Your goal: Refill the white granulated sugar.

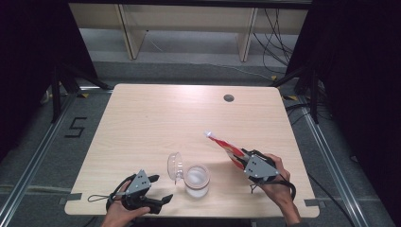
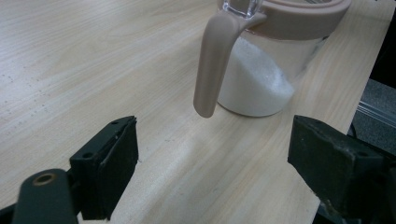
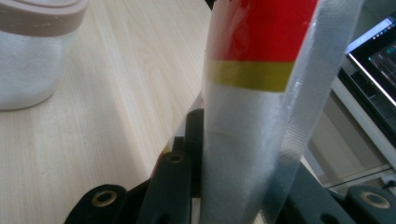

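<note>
A: What does the right hand-held gripper have?

B: A long, narrow plastic packet. Its jaws are clamped on the lower end of it. In the high view the packet sticks out from the jaws toward the middle of the surface, slanting up and to the left, its far tip raised off the wood.

A: How does the packet look?

B: Red and white along its length in the high view. In the right gripper view, the packet has a solid red upper part, a yellow band below it, then a white section with something pale inside. A clear, sealed edge runs down one side.

A: And the jar?

B: The jar stands upright near the front edge of the surface, between the two hands. It is clear, with a pale pinkish-tan rim, and is partly filled with white grains. Its clear lid is swung open to the left, standing on edge beside the mouth.

A: What shows close up?

B: In the left gripper view the jar has a tan latch hanging down its side, and the white grains slope higher on one side.

A: The left hand-held gripper?

B: Open, jaws wide apart with nothing between them, resting low near the front left of the surface, just beside the jar and not touching it.

A: The packet and the jar?

B: Apart; the packet is to the jar's right.
</note>
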Demonstrator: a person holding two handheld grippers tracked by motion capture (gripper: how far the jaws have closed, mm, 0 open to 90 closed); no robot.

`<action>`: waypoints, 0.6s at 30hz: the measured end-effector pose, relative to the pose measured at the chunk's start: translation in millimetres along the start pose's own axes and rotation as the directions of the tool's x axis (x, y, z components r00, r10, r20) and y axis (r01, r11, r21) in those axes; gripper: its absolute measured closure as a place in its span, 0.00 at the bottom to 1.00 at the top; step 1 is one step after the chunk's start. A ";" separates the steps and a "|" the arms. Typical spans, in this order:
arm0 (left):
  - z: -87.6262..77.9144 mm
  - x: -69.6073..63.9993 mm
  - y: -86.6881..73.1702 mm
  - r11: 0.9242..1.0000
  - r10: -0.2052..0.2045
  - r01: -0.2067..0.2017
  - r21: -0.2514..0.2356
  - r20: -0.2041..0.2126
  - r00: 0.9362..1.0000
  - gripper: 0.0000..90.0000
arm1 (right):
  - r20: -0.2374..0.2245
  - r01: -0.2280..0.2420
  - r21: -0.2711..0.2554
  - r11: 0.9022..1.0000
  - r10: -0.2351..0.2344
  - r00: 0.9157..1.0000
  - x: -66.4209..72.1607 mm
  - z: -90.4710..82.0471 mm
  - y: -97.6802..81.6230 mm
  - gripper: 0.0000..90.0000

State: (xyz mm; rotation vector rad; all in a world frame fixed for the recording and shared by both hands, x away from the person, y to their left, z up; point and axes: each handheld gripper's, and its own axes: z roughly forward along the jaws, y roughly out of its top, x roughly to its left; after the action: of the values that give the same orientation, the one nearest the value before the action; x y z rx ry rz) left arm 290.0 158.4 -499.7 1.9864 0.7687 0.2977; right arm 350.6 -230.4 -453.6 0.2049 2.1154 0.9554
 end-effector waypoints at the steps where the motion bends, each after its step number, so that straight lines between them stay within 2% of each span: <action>1: 0.0 0.0 0.0 1.000 0.000 0.000 0.000 0.000 1.000 0.18 | 0.004 0.004 0.004 1.000 -0.004 1.000 -0.7 0.5 -1.3 0.87; 2: -0.4 0.5 0.4 1.000 -0.001 0.001 -0.002 0.002 1.000 0.18 | 0.005 -0.015 0.012 1.000 0.015 1.000 0.1 0.3 -3.5 0.87; 4: -0.4 0.6 0.5 1.000 -0.002 0.002 -0.002 0.002 1.000 0.18 | 0.011 -0.015 0.004 1.000 0.015 1.000 -1.5 0.3 -5.2 0.87; 6: -0.8 -0.2 0.1 1.000 0.005 -0.005 0.005 -0.010 1.000 0.18 | 0.017 -0.056 0.000 0.998 0.056 0.998 -4.2 -2.2 -10.0 0.87; 8: 0.1 -0.4 0.4 1.000 -0.004 0.004 -0.014 -0.008 1.000 0.18 | 0.014 -0.062 0.004 0.998 0.062 0.998 -4.8 -2.9 -12.3 0.87; 11: -1.0 -0.5 0.6 1.000 0.001 -0.001 0.001 -0.014 1.000 0.18 | 0.016 -0.083 0.011 0.997 0.082 0.996 -4.5 -3.0 -14.2 0.87; 12: -0.2 -1.0 0.0 1.000 -0.017 0.017 -0.014 -0.004 1.000 0.18 | 0.017 -0.091 0.008 0.996 0.091 0.996 -6.5 -3.6 -15.6 0.86; 15: -1.0 0.4 0.7 1.000 -0.004 0.004 -0.005 -0.006 1.000 0.18 | 0.014 -0.100 0.009 0.995 0.100 0.995 -7.4 -5.5 -17.4 0.86; 16: -1.8 0.1 0.2 1.000 0.001 -0.001 0.005 -0.013 1.000 0.18 | 0.017 -0.120 0.012 0.993 0.120 0.993 -7.7 -6.8 -19.5 0.86; 18: -1.3 -0.3 0.6 1.000 -0.007 0.007 -0.004 -0.007 1.000 0.18 | 0.020 -0.132 0.013 0.991 0.132 0.991 -8.5 -8.6 -21.3 0.86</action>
State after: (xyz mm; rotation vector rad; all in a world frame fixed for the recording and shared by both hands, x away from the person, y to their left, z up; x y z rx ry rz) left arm 289.3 159.0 -498.5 1.9799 0.7790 0.3018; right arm 353.6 -253.9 -459.8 0.3637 2.1121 1.0107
